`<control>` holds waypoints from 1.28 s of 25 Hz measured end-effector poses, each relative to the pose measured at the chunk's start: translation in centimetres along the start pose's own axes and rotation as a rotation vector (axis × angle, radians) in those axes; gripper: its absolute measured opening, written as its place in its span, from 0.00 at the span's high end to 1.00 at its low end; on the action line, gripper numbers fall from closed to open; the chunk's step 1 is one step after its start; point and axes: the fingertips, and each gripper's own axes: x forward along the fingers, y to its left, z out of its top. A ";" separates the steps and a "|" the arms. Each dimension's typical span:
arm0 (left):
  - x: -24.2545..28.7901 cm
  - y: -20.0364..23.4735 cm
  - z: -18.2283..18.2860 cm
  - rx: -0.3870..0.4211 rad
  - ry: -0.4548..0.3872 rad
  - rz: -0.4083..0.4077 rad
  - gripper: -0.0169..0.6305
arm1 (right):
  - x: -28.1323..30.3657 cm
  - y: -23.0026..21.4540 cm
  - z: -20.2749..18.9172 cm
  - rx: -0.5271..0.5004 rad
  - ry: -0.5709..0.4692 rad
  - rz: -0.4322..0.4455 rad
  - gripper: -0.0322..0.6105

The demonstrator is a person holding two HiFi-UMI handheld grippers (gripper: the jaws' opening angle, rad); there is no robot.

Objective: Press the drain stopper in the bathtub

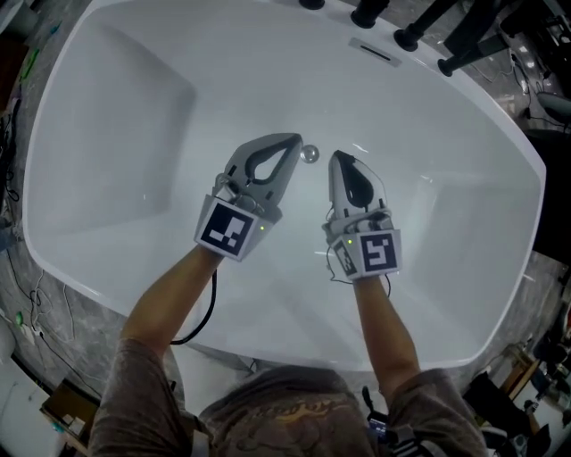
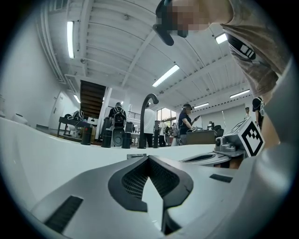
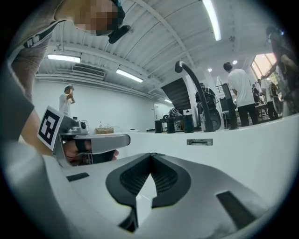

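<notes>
I hold both arms down into the white bathtub (image 1: 134, 107), bare forearms reaching in from my body, the left one angled in from the side and the right one nearly straight ahead. My left gripper (image 1: 290, 143) and my right gripper (image 1: 339, 161) point toward the far end of the tub, their tips close together and leaning slightly toward each other. The chrome drain stopper (image 1: 310, 153) sits on the tub floor between the two tips, just beside the left one; I cannot tell whether either tip touches it. In each gripper view the jaws meet at their tips with nothing between them. The overflow slot (image 1: 375, 51) lies on the far wall, below the black faucet (image 1: 368, 12) on the rim.
</notes>
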 end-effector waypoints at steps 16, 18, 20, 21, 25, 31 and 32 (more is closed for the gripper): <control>1.8 1.8 -7.4 0.005 -0.001 -0.030 0.97 | 3.3 -2.3 -10.2 0.007 0.054 -0.021 0.95; 2.0 2.0 -8.1 0.002 -0.003 -0.040 0.97 | 3.6 -2.3 -11.3 0.008 0.059 -0.023 0.95; 2.3 2.0 -9.0 -0.001 -0.004 -0.047 0.97 | 3.9 -2.5 -12.4 0.011 0.065 -0.027 0.95; 2.5 2.0 -9.4 -0.003 -0.004 -0.050 0.97 | 4.0 -2.7 -13.0 0.012 0.069 -0.030 0.95; 3.6 1.6 -11.3 0.002 -0.006 -0.071 0.97 | 4.6 -3.7 -15.3 0.007 0.084 -0.048 0.95; 4.1 1.5 -13.6 -0.011 -0.015 -0.068 0.97 | 5.5 -5.0 -20.3 -0.018 0.140 -0.066 0.95; 4.2 1.5 -14.0 -0.017 -0.017 -0.065 0.97 | 5.7 -5.3 -21.4 -0.021 0.155 -0.068 0.95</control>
